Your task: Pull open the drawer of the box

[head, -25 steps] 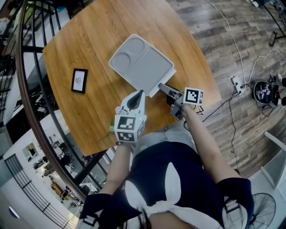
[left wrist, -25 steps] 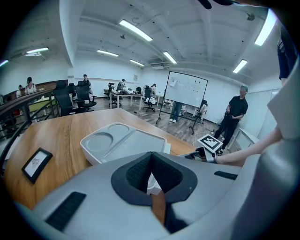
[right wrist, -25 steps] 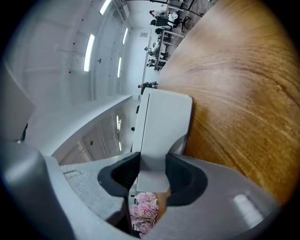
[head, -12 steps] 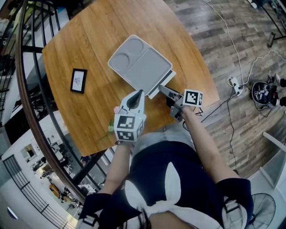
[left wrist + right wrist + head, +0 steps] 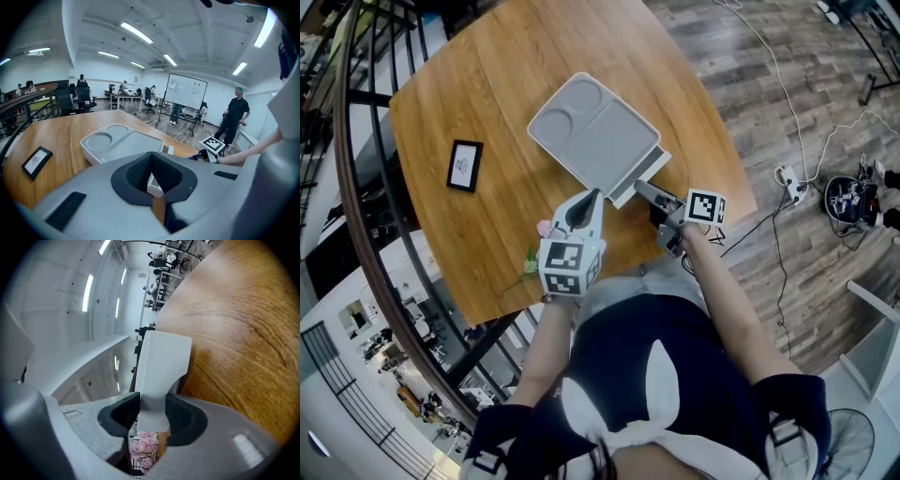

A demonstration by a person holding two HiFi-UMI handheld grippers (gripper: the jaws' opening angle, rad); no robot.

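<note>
A flat grey box (image 5: 592, 134) with a moulded lid lies on the wooden table (image 5: 487, 84). Its drawer (image 5: 645, 172) sticks out a little from the side nearest me. My right gripper (image 5: 649, 194) is shut on the drawer's white front (image 5: 161, 364), which sits between the dark pads (image 5: 123, 416) in the right gripper view. My left gripper (image 5: 596, 195) is shut and empty, its tip just short of the box's near corner. In the left gripper view the box (image 5: 119, 143) lies beyond that gripper (image 5: 152, 157).
A small black picture frame (image 5: 465, 167) lies on the table to the left. A pink flower (image 5: 543, 229) rests near the table's front edge under my left gripper. Railings (image 5: 356, 112) run on the left. Cables (image 5: 797, 178) lie on the floor at the right.
The drawer appears to stick out a trifle more than a second ago. Both grippers have kept their places.
</note>
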